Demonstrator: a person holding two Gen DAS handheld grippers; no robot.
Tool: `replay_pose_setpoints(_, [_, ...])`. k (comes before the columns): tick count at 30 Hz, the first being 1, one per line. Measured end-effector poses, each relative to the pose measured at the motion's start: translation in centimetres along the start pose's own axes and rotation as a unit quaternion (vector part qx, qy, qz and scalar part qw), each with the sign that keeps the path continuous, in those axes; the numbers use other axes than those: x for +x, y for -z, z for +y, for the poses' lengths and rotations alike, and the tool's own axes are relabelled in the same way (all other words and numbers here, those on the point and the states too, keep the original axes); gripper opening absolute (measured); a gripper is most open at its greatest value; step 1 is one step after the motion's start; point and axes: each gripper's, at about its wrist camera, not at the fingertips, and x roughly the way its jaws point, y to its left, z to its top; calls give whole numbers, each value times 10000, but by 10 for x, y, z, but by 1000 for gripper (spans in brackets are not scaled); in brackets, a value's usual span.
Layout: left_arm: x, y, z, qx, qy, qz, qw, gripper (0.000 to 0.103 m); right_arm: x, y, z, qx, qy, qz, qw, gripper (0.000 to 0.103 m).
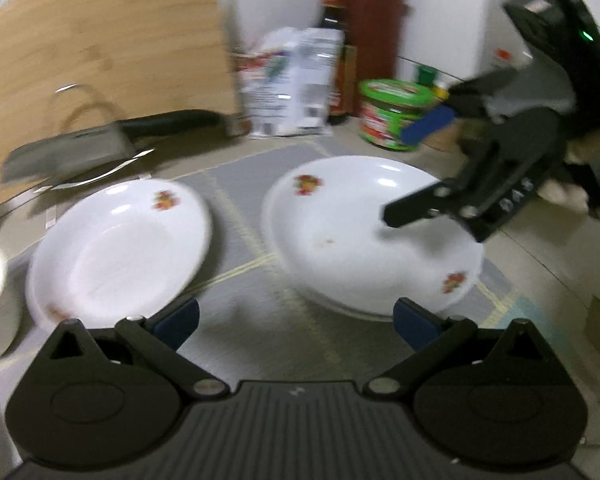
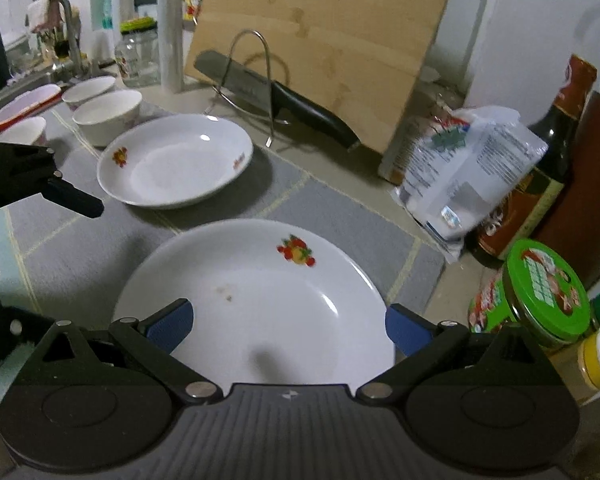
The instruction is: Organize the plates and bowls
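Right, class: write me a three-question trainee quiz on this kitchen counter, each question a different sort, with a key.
1. True or false: the right gripper is shut on the near plate.
2. Multiple choice: the cleaver rests on
A. the far plate
B. a wire rack before the cutting board
C. a bowl
3. Fill in: the jar right of the near plate has a ____ lid.

Key:
1. False; its jaws stand open, over the plate, as do the left gripper's.
2. B
3. green
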Motion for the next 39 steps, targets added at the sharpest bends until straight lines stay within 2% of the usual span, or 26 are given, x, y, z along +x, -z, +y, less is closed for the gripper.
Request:
replay_pose_setpoints(6, [-18,20,22,-827,-747,-12,9938,103,4,-14,10,7,-401,-187,9990,103])
replay_pose_setpoints(8, [-21,27,29,-962,-1038,18,9899,103,8,-22,16,-4,-490,-195,9986,103])
replay_pose_setpoints(13, [-15,38,55,-1053,-1297,61,9859,103,25,-41,30,67,-596,-184,9980,103])
replay_pose_setpoints(19, [10,43,78,-986,-1350,107,9859,103,46,-62,44,163,-481,36,9987,103])
replay_pose_setpoints(24, [27,41,93,-1017,-1122,203,9883,103,56,-75,50,178,-491,133,9985,103])
replay_pose_setpoints(28, [33,38,101,-984,-1006,103,9900,103,65,-86,53,170,-510,165,9984,103])
replay_pose_setpoints(39, [38,38,109,-943,-1016,-128,9903,103,107,-111,50,259,-811,367,9957,103])
